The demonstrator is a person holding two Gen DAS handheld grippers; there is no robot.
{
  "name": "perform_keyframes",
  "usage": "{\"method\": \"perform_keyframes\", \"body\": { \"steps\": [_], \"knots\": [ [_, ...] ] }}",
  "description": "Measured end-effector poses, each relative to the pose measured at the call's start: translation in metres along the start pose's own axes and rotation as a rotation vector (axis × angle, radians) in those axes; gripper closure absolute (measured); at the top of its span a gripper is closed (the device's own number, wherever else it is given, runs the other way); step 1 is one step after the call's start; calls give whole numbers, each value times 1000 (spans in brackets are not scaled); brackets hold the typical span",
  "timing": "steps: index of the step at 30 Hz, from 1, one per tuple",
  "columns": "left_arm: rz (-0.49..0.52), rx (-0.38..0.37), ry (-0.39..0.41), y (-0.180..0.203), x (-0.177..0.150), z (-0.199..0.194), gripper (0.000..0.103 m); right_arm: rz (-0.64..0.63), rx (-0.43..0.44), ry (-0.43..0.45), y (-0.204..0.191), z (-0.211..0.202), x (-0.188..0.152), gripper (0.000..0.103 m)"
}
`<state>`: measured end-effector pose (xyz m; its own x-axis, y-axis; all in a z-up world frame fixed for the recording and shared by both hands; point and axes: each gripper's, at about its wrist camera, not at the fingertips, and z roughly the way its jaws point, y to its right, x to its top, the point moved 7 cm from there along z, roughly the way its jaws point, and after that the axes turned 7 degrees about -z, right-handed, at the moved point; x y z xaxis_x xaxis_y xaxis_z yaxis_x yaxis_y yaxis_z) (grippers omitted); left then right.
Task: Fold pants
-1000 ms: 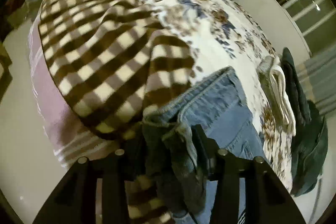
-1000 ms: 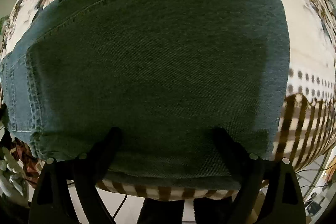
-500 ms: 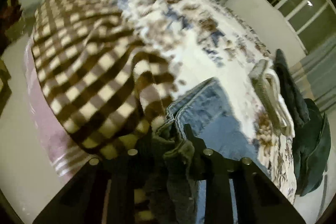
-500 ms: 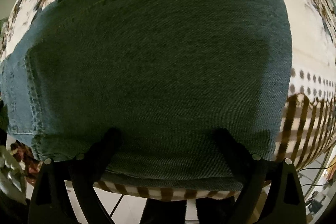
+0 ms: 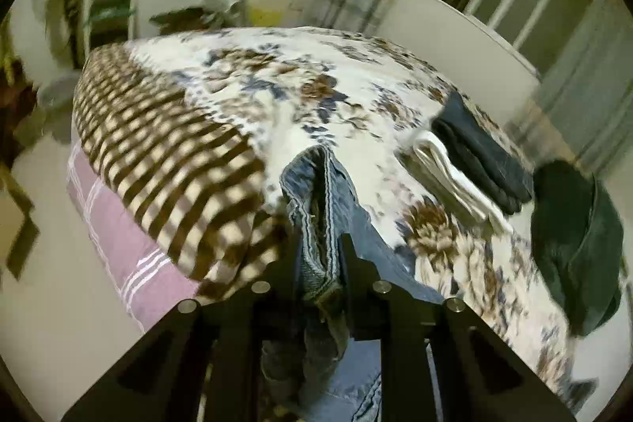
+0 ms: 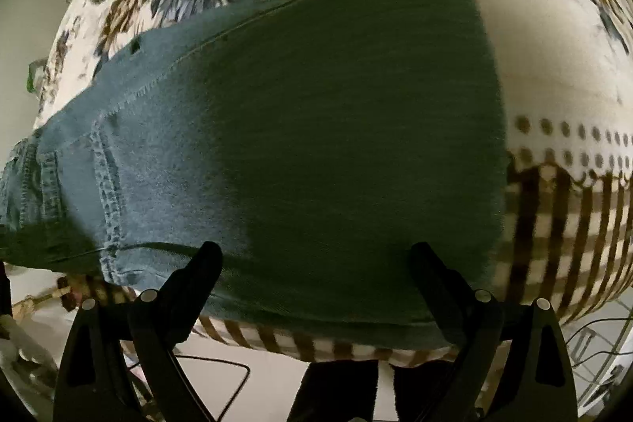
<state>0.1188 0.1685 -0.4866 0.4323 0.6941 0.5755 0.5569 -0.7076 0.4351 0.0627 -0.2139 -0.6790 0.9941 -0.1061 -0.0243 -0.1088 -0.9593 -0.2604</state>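
The left tongs are clamped on a bunched seam of the blue jeans, holding it raised above the near edge of the bed, beside the brown checked blanket. The right tongs stand spread wide, their fingers resting against the near edge of the folded jeans lying flat on the bed, gripping nothing.

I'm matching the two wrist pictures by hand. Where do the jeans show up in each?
Left wrist: the jeans sit at bottom centre, a bunched edge pinched in the left gripper.
Right wrist: the jeans fill the middle, lying flat above the open right gripper.
Shared landmark: the brown checked blanket, and the floral bedspread.
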Motion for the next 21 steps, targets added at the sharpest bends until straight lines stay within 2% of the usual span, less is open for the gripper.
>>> {"method": "perform_keyframes", "body": {
  "steps": [2,6,10,13,15,18,21],
  "knots": [
    [5,-31,0,14,-4,-6,89,5,12,3,6,-5,-1,6],
    [94,-89,36,61,-12,-31,90,11,37,29,24,-24,2,6],
    [205,-215,9,128,-40,-60,90,41,68,47,43,-42,2,6],
    [313,-324,-72,186,-97,-75,90,76,73,59,67,-60,0,6],
    [371,-357,-137,211,-138,-74,90,101,63,66,89,-71,-5,6],
    [439,-360,-294,234,-217,-55,89,133,32,71,126,-84,-12,6],
    [471,-344,-439,241,-282,-28,89,173,-14,61,164,-92,-24,6]
  ]
}}
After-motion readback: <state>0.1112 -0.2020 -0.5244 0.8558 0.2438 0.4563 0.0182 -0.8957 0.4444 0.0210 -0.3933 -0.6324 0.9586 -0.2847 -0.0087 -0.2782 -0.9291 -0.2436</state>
